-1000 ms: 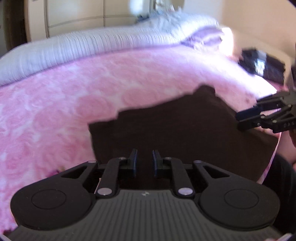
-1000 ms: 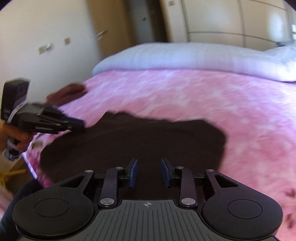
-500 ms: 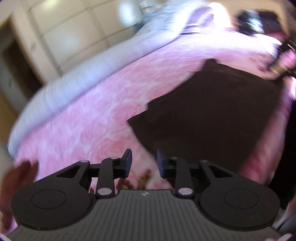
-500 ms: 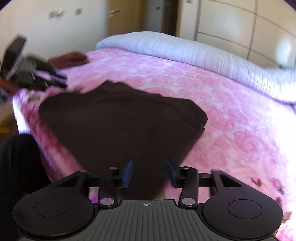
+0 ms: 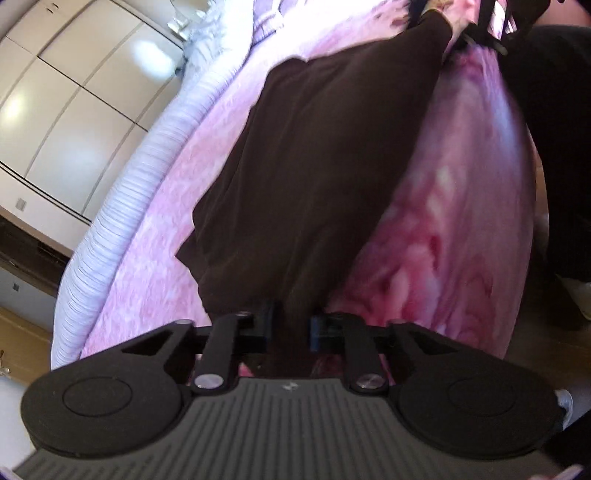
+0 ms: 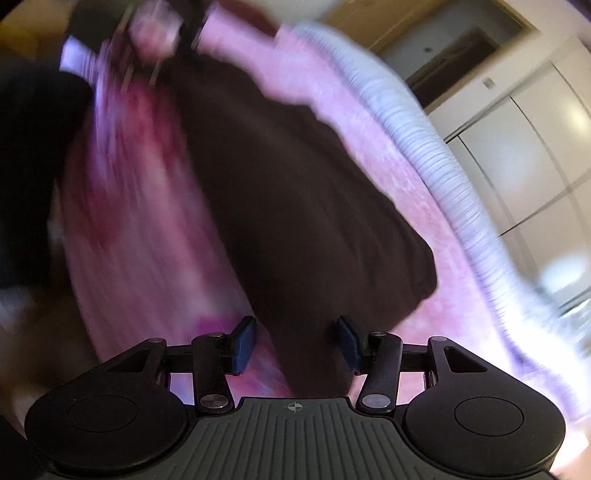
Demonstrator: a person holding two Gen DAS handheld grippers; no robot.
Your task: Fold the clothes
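Note:
A dark brown garment lies flat on a pink floral bedspread, near the bed's edge. It also shows in the right wrist view. My left gripper is open, its fingers either side of the garment's near left edge at the bed's side. My right gripper is open wider, its blue-padded fingers astride the garment's near right edge. Each gripper appears blurred at the far end of the other's view, the right one and the left one.
The bedspread hangs down over the bed's side. A white ribbed pillow roll runs along the far side of the bed. White wardrobe doors stand behind it. The person's dark clothing is close to the bed edge.
Both grippers swung outward and down to opposite ends of the garment's near edge, tilting sideways. The right gripper opened wider. The views are motion-blurred.

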